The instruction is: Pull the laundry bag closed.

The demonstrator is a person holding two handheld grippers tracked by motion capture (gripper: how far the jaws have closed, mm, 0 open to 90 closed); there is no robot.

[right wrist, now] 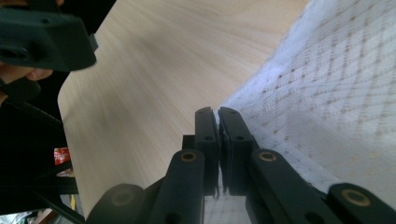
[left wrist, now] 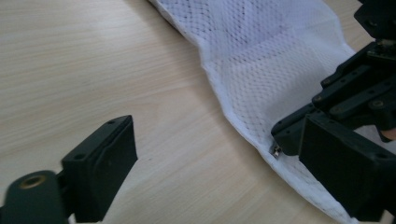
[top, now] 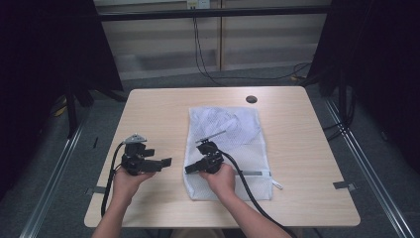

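Two grippers work one mesh bag point(top: 229, 148) lying lengthwise down the table point(top: 148, 114): the right gripper point(top: 192, 168) is clamped on the bag's left edge, the left gripper point(top: 167, 162) gapes empty just left of it.

Light wood table point(top: 148, 109); white mesh bag point(top: 237, 134) flat on it

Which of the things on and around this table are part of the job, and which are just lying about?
In the job:
- white mesh laundry bag
- right claw, shut on the bag's left edge
- left claw, open over bare wood beside the bag

Lying about:
- table and its round cable hole
- black cables on the floor behind
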